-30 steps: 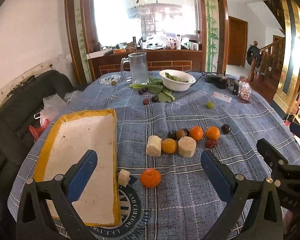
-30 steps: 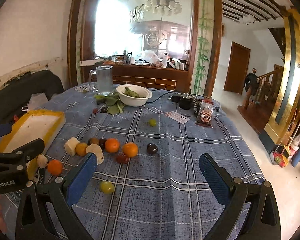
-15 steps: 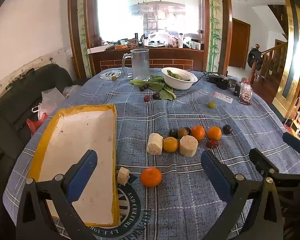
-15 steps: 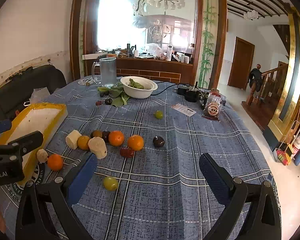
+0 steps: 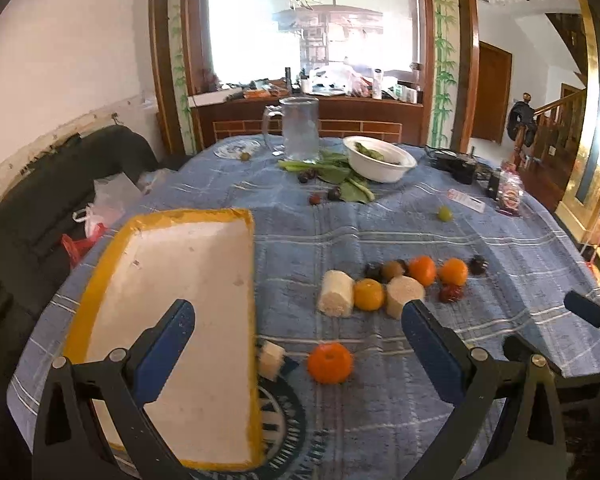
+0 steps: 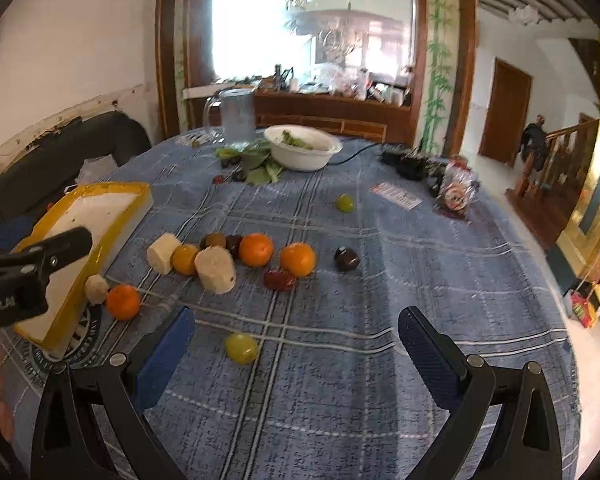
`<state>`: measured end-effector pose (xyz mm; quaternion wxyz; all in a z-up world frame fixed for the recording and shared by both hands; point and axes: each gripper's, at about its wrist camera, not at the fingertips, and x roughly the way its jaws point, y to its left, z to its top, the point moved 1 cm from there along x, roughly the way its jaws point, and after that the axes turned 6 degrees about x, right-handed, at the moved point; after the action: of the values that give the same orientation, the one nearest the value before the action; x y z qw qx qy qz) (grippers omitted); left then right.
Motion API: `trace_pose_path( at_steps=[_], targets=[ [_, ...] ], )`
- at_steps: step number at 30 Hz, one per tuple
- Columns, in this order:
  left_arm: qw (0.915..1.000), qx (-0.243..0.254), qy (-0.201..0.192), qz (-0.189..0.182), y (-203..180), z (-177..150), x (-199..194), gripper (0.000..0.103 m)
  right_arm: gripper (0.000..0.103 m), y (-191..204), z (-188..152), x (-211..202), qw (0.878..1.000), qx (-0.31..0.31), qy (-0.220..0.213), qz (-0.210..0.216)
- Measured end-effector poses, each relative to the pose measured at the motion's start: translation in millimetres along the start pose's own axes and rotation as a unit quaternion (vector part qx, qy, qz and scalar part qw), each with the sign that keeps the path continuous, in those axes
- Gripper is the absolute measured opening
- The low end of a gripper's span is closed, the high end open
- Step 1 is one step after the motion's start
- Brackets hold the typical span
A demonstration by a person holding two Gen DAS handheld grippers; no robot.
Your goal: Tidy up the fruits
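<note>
A yellow-rimmed white tray [image 5: 100,280] [image 6: 132,208] lies at the table's left. Oranges [image 5: 423,270] [image 6: 256,249], pale cut chunks [image 5: 335,293] [image 6: 216,269] and dark fruits cluster mid-table. One orange [image 5: 330,363] [image 6: 123,301] and a small pale cube [image 5: 271,359] sit by the tray's near corner. A green fruit [image 6: 241,347] lies between my right gripper's fingers. My left gripper [image 5: 296,344] is open and empty above the tray's edge. My right gripper [image 6: 294,344] is open and empty above the cloth.
At the far side stand a glass pitcher [image 5: 300,128], a white bowl [image 5: 380,158] with greens, loose leaves and small dark fruits [image 5: 334,193]. A green grape [image 5: 444,213], a card and a packaged jar [image 5: 509,192] lie at the right. A black sofa [image 5: 40,200] is left.
Both grippers have risen and tilted slightly, so the table sits lower in both views. The fruits have not moved. Both grippers stay open.
</note>
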<state>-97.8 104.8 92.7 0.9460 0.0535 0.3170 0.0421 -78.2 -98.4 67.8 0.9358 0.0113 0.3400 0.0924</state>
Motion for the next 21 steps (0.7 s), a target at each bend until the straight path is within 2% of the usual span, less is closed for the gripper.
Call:
trace_pose_path(
  at_steps=[2, 4, 6, 8, 11, 14, 16, 18, 21],
  targets=[
    [0.9999, -0.012, -0.009, 0.001, 14, 3, 0, 0.103, 0.102, 0, -1, 1, 1.0, 0.004, 0.009, 0.019],
    [0.9992, -0.037, -0.002, -0.013, 34, 6, 5, 0.103, 0.101, 2, -2, 4, 0.999, 0.007, 0.023, 0.046],
    [0.997, -0.066, 0.008, -0.039, 53, 9, 10, 0.103, 0.095, 6, -4, 6, 0.998, 0.005, 0.034, 0.061],
    [0.9943, -0.083, 0.013, -0.066, 64, 11, 15, 0.103, 0.081, 11, -5, 12, 0.996, 0.001, 0.054, 0.077],
    [0.992, -0.072, 0.014, -0.102, 62, 12, 22, 0.103, 0.071, 17, -8, 23, 0.993, 0.001, 0.079, 0.092],
    [0.9893, -0.043, 0.03, -0.136, 44, 10, 29, 0.101, 0.067, 20, -12, 31, 0.991, -0.003, 0.093, 0.096],
    [0.9855, -0.013, 0.04, -0.164, 26, 6, 33, 0.089, 0.065, 19, -15, 35, 0.99, -0.001, 0.102, 0.095],
    [0.9793, 0.02, 0.063, -0.191, 8, -1, 42, 0.063, 0.06, 16, -18, 40, 0.988, 0.005, 0.114, 0.101],
    [0.9731, 0.06, 0.095, -0.201, -12, -10, 58, 0.058, 0.055, 11, -20, 44, 0.985, 0.019, 0.126, 0.113]
  ],
)
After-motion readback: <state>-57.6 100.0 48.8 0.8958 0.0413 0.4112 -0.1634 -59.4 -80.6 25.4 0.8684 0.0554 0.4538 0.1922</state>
